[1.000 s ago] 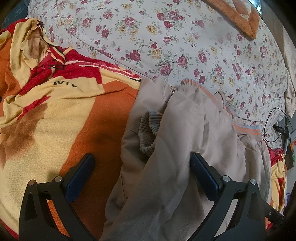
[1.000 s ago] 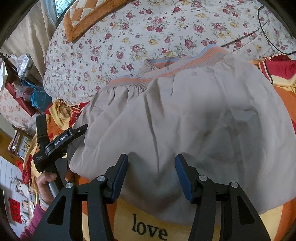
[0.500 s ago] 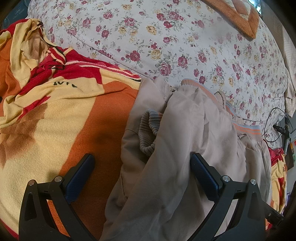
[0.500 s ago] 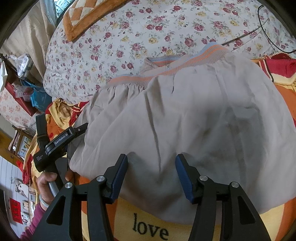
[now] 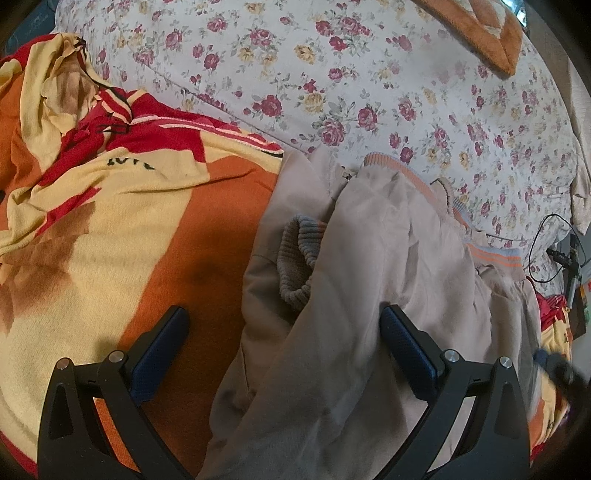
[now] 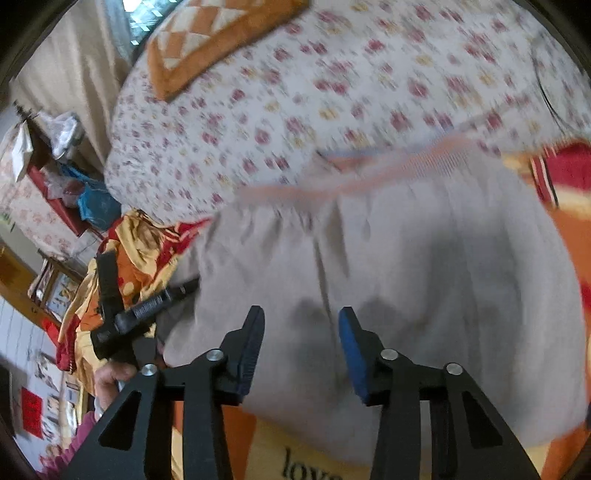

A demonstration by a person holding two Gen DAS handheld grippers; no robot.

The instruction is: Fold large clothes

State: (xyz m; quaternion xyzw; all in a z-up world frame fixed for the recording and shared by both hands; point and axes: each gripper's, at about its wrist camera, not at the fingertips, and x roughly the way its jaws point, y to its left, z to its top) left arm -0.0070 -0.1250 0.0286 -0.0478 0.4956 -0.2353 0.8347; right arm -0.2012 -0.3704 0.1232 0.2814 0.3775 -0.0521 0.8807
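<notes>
The left gripper (image 5: 282, 328) stood wide apart, its blue-padded fingers (image 5: 162, 347) straddling the near edge of the beige jacket (image 5: 369, 295) without closing on it: the left finger lay over the orange and yellow blanket (image 5: 147, 229), the right finger over the beige cloth. The right gripper (image 6: 301, 334) was likewise released, jaws parted above the jacket (image 6: 406, 277), with nothing held between them; whether its pads touched the fabric could not be told. The jacket lay spread on the blanket at the foot of a floral bedspread (image 5: 369, 74), its striped orange and blue-grey hem band (image 5: 495, 254) resting against the bedspread's edge. A ribbed grey cuff (image 5: 295, 254) lay curled on the jacket's near side, partly under a fold of the beige cloth. In the right wrist view the garment appeared as one broad, gathered panel, its hem band (image 6: 388, 162) blurred. The blanket (image 6: 314, 458) showed below it, printed with the word "love". The left gripper (image 6: 136, 314) appeared at the left of that view, gripped by the person's left hand (image 6: 110, 376) beside the jacket's edge. An orange patterned cushion (image 6: 214, 33) lay on the far part of the bedspread (image 6: 332, 92). A black cable (image 5: 543, 251) trailed at the right of the left wrist view.
</notes>
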